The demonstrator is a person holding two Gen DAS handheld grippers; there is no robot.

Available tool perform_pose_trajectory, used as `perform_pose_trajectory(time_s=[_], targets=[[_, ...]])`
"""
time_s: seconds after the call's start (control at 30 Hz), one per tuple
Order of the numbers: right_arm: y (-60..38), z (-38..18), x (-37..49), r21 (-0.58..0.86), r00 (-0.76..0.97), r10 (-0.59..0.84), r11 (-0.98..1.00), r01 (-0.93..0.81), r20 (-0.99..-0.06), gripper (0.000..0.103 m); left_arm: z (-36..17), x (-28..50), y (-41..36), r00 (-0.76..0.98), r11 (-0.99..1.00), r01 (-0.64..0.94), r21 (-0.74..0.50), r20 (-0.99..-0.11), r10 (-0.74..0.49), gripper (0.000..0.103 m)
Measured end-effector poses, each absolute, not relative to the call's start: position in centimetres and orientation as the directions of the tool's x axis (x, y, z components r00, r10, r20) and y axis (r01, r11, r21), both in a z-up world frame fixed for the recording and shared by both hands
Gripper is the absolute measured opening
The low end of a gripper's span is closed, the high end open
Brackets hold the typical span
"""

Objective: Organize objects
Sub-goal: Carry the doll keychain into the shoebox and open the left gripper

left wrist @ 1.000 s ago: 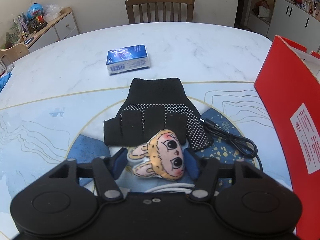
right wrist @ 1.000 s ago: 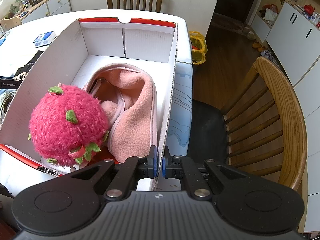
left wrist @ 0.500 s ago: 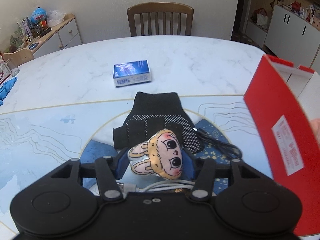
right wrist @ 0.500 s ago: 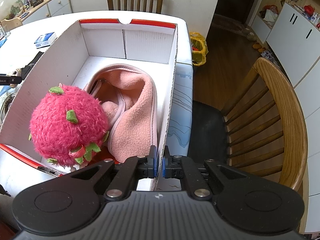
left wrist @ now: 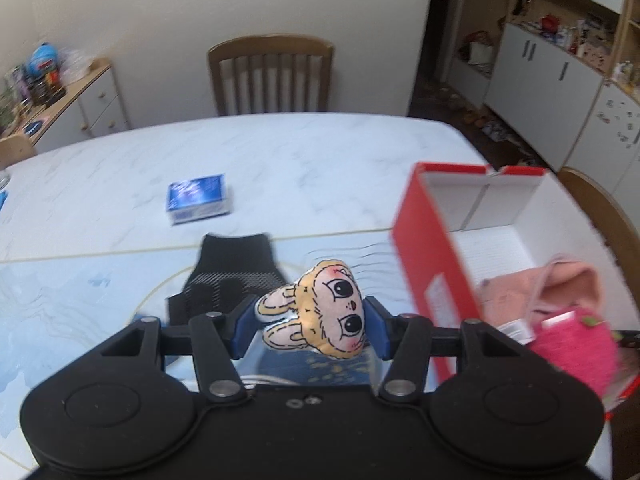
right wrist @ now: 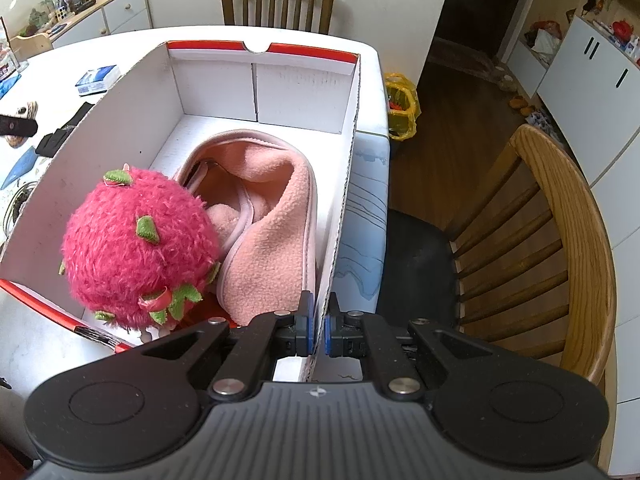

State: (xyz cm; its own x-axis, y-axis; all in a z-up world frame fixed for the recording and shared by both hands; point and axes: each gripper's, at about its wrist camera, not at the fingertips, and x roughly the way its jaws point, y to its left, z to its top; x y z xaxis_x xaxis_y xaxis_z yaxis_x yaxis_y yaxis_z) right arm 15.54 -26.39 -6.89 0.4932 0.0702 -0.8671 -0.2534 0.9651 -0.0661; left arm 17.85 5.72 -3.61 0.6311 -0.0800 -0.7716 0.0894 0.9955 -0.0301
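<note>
Left gripper [left wrist: 311, 322] is clamped on the bunny-face plush [left wrist: 316, 312], both blue pads pressing its sides, plush lifted clear of the table [left wrist: 320, 160] at lower centre of the left wrist view. Black dotted glove [left wrist: 228, 276] lies flat just behind it; blue packet [left wrist: 198, 198] sits further up, left of centre. Red shoebox [left wrist: 436, 264] stands at the right edge, open top. Right gripper [right wrist: 317, 326] has its jaws together on the box's near right wall [right wrist: 344, 184], cardboard pinched between the 2 pads at bottom centre of the right wrist view. Inside the box: pink fleece item [right wrist: 272, 220] centre, fuzzy pink dragon-fruit plush [right wrist: 136, 248] lower left, touching the fleece. Wooden chair [right wrist: 560, 248] at right.
</note>
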Motion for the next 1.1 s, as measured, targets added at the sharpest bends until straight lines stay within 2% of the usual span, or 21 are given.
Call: perform_pose_trajectory(time_s=[0.37,0.6,1.1], targets=[[-26.5,-6.9,15.3,-0.079,0.508,0.076,0.958,-0.277,-0.858,0.005,-1.8,17.6,0.8,0.635,0.978,0.176,-0.113,-0.746,-0.201,0.054],[-26.9,-7.0,15.2,-0.085,0.519,0.096,0.946,-0.313,-0.849,0.005,-1.8,17.7,-2.6,0.616,0.963,0.243,-0.12,-0.747,-0.249,0.054],[-27.4,-6.9,15.6,-0.069,0.52,0.104,0.95,-0.303,-0.848,0.005,-5.3,20.6,-6.9,0.574,0.96,0.27,-0.077,-0.787,-0.225,0.054]])
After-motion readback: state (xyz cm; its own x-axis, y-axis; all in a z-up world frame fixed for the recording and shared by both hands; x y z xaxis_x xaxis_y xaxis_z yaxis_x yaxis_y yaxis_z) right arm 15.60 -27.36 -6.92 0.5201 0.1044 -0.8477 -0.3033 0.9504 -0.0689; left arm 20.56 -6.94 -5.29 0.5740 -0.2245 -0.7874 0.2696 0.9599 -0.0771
